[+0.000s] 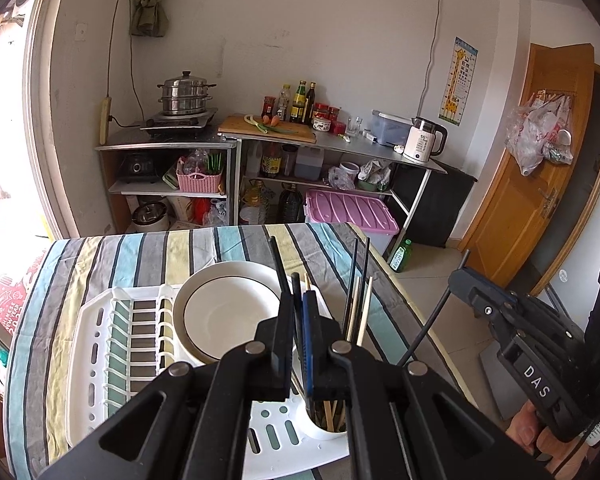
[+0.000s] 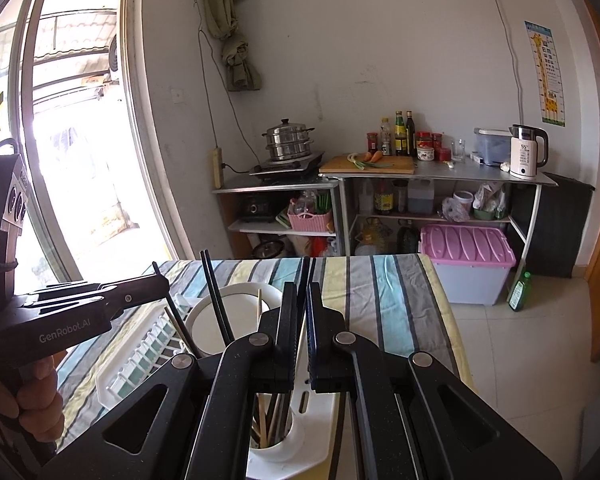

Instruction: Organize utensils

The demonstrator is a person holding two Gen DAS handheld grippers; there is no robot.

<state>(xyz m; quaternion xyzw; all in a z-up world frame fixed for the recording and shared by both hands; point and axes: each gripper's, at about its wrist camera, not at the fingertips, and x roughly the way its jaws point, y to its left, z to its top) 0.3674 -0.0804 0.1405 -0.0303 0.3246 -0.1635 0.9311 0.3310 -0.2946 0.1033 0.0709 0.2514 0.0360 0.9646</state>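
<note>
Hovering over the utensil cup (image 1: 326, 426) in the white rack (image 1: 100, 320), I had each gripper, left (image 1: 298, 300) and right (image 2: 303, 300), pinching one black chopstick (image 1: 278, 264); next, I judged, lower them in and release.

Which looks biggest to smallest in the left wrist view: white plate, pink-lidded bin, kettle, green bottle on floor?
1. white plate, nearest the camera, so flattered
2. pink-lidded bin
3. kettle
4. green bottle

Table, striped cloth (image 1: 148, 252) covering it; white dish rack (image 1: 96, 344) on cloth, just below grippers.
</note>
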